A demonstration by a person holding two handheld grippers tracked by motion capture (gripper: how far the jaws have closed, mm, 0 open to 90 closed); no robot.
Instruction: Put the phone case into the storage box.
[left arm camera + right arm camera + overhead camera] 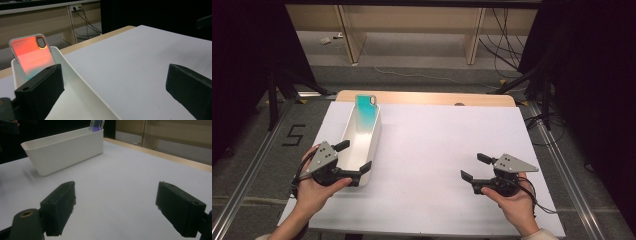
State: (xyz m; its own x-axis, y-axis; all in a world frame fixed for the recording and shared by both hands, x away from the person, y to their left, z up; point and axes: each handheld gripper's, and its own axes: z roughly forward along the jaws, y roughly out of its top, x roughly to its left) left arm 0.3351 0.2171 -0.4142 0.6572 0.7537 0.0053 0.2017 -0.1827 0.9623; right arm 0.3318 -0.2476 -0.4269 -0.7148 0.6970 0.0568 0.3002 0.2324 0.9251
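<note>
left tongs (354, 156) apart, straddling the white bin's (373, 145) near end | right tongs (472, 167) apart, over bare bench (437, 150) | phone case (366, 111) (teal) leaning at bin's 12 o'clock end

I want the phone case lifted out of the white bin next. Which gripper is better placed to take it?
Left, probably. The left gripper is open at the white bin's near end, one finger over it, facing the phone case leaning at the far end. The right gripper is open over bare table, well away.
</note>
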